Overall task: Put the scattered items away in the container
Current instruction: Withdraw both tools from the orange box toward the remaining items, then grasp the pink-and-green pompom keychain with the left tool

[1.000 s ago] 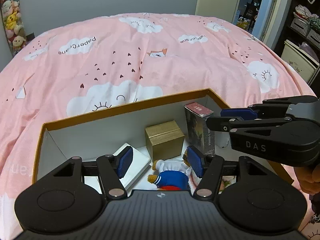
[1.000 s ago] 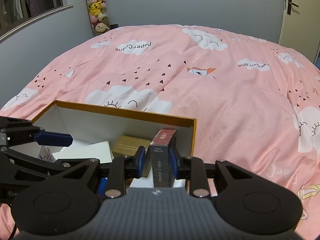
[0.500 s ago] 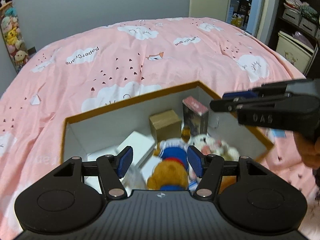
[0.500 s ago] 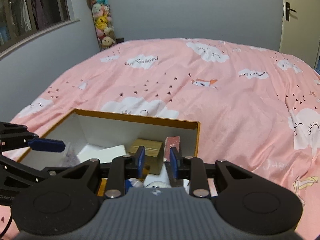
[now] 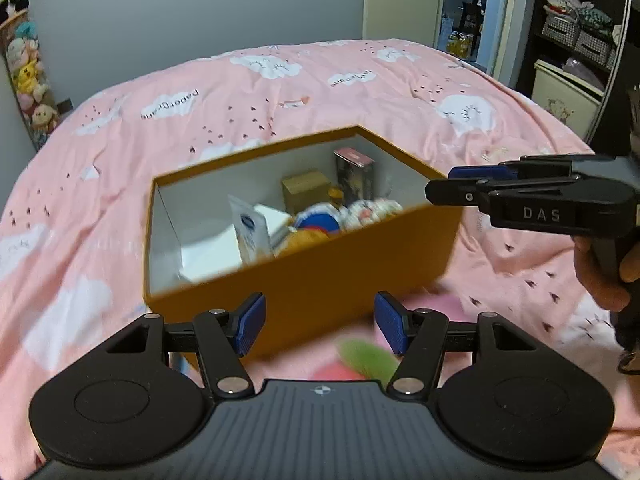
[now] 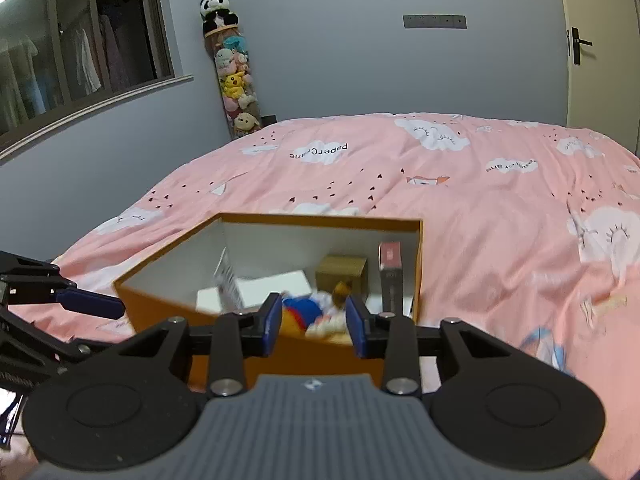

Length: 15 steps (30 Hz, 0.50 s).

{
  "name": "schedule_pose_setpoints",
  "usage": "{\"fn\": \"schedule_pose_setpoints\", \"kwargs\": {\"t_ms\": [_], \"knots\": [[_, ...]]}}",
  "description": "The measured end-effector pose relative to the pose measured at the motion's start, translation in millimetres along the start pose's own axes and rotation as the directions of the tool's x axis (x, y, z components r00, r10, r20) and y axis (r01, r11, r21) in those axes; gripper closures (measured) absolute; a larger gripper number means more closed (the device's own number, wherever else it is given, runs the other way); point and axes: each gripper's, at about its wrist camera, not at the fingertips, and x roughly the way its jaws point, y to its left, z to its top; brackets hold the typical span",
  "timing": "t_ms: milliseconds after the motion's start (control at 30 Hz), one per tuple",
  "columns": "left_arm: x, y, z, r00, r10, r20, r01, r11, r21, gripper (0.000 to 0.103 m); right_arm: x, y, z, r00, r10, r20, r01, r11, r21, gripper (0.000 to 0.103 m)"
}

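Nearest, the left tongs [image 5: 320,322] and the right tongs [image 6: 314,324] are both spread with nothing between them. Just beyond, the orange box [image 5: 320,276] sits on the pink bed [image 5: 280,92], holding a plush toy [image 6: 304,310], a gold carton [image 6: 340,276] and a tall dark carton [image 6: 390,276].

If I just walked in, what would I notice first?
Probably the orange box sitting on the big pink cloud-print bedspread, already stuffed with a plush toy in blue, a gold carton and a tall dark carton standing in its far corner. Next, the tower of stuffed animals topped by a panda against the grey wall. Both tools, left and right, hang open and empty before the box.
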Motion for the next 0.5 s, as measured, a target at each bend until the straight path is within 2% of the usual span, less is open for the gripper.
{"fn": "schedule_pose_setpoints", "kwargs": {"t_ms": [233, 400, 500], "knots": [[-4, -11, -41, 1.000, -0.021, 0.014, 0.022, 0.999, -0.038, 0.032, -25, 7, -40, 1.000, -0.021, -0.001, 0.021, 0.999, 0.025, 0.063], [9, -20, -69, 1.000, -0.019, 0.014, 0.020, 0.999, -0.037, 0.032, -25, 0, -69, 0.998, -0.029, -0.064, 0.035, 0.995, 0.092, 0.062], [20, -25, -79, 1.000, -0.003, 0.009, 0.003, 1.000, -0.031, 0.032, -16, -8, -85, 0.992, -0.031, -0.124, 0.049, 0.988, 0.147, 0.058]]}}
